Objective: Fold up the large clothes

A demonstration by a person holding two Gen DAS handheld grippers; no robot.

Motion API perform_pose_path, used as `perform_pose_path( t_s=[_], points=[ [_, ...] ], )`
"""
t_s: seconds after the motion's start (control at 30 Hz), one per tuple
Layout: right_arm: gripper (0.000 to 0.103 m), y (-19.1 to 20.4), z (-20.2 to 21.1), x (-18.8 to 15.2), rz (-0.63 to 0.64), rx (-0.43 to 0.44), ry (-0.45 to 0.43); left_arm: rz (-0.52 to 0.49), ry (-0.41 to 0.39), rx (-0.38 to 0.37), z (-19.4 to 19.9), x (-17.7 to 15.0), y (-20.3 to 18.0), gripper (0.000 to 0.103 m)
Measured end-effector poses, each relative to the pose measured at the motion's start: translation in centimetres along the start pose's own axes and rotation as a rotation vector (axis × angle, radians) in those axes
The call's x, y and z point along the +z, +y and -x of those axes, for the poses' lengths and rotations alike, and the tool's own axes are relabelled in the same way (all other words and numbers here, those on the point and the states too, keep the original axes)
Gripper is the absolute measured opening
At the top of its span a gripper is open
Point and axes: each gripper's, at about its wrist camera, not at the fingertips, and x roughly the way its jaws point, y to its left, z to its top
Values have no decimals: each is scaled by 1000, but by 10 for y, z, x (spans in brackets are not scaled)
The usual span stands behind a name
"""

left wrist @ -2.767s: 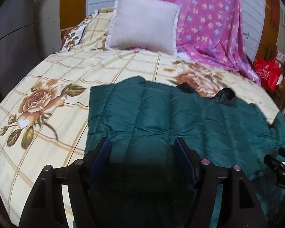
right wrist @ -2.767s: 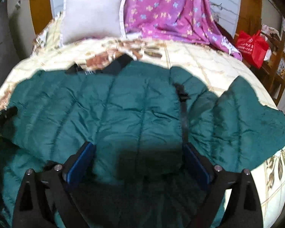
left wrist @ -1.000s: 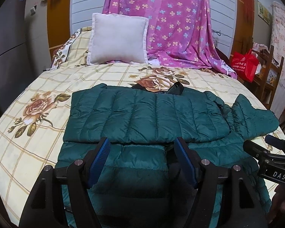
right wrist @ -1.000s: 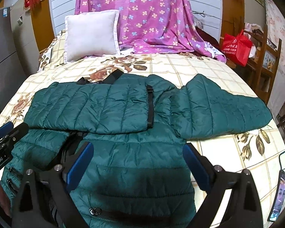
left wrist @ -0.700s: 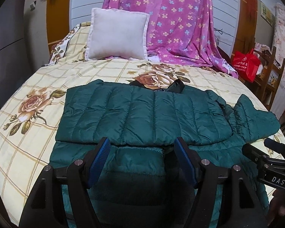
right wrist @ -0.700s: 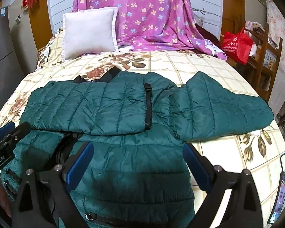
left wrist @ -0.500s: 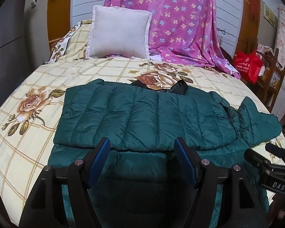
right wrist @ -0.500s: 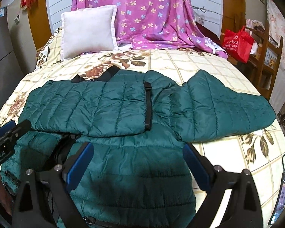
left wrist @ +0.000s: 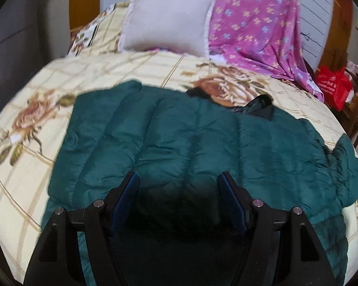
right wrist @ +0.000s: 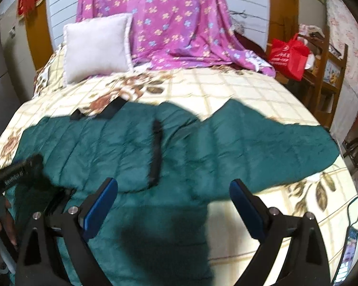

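Jacket showing as quilted green cloth, faintly sheened. Bedspread looking like matt printed cloth. Pillow appearing fuzzy. Bag shining like glossy plastic. Shelf reading as wood.

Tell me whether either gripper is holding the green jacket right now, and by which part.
Nothing is held. The left gripper and right gripper both stand open over the green jacket, with no fabric pinched between the fingers.

Home bedroom: bed with floral checked bedspread, white pillow at far left, purple flowered sheet hung behind, red bag on wooden shelf far right.
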Motion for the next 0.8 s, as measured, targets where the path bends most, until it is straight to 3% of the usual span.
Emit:
perform_pose_path(
  t_s=[0.23,0.47,0.8],
  points=[
    [97,-84,-26,27,-127,-126,8,-24,-17,15,-6,-10,-4,52],
    [97,-189,-66,28,-272,-316,61,-25,-20,14,-9,-11,-3,54],
    [97,-311,-95,21,-542,-435,74,-22,-18,9,-11,-12,-3,56]
  ],
)
